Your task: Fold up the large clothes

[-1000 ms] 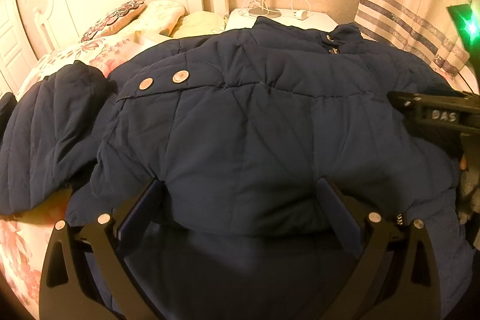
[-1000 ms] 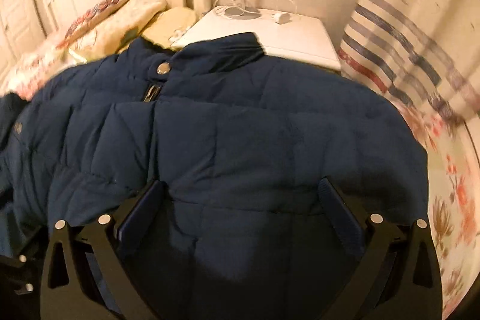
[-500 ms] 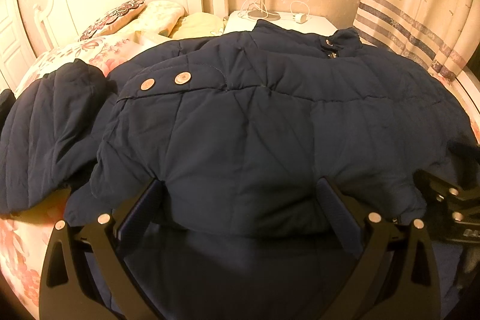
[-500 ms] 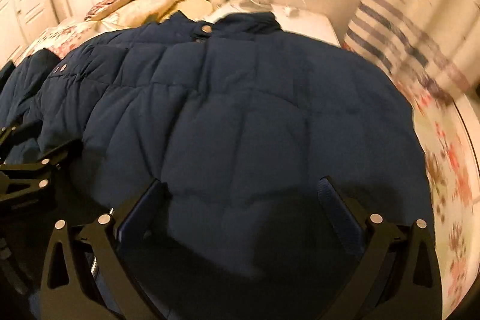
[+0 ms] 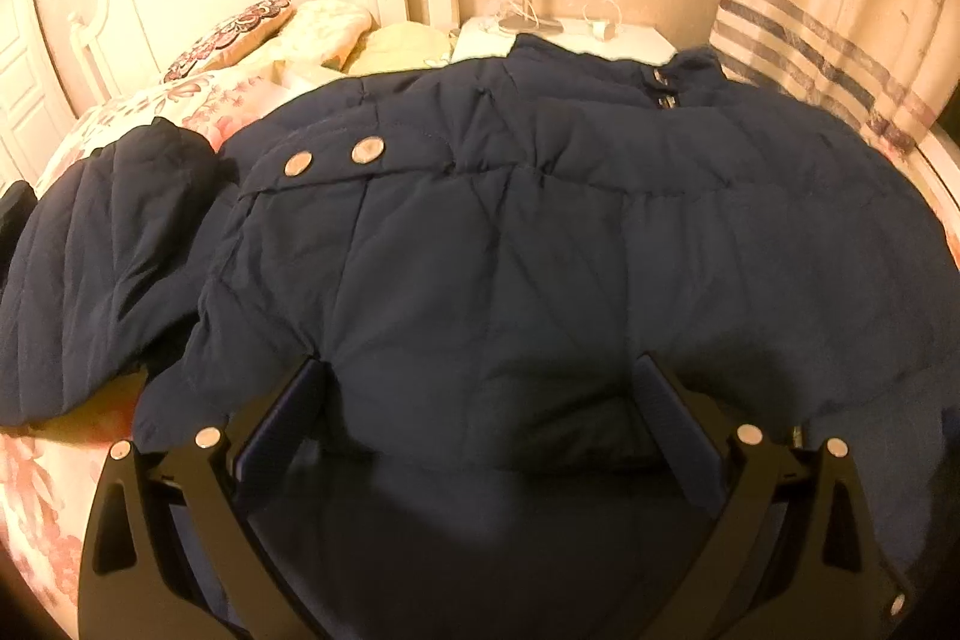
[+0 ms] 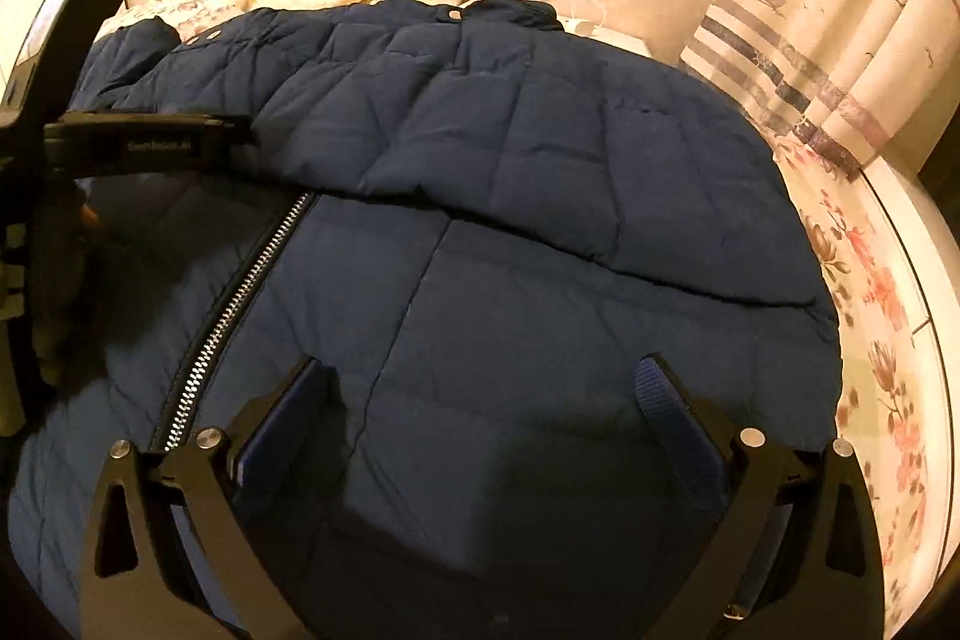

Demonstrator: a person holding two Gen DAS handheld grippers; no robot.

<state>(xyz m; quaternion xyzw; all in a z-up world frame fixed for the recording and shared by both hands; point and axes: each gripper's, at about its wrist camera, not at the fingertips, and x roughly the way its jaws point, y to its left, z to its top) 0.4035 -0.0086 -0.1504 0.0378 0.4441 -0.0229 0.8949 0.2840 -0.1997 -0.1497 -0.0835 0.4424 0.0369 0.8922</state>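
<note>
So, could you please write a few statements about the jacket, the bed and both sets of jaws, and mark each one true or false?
1. The navy quilted jacket lies spread on a floral bedspread. True.
2. The right gripper has its jaws shut on the zipper. False: its jaws stand wide apart and the zipper lies to their left, ungripped.
3. Two round metal snaps show on the jacket in the left wrist view. True.
4. The left gripper has its jaws clamped on a sleeve. False: its jaws are open over the jacket's body.
5. A striped curtain hangs beside the bed. True.
</note>
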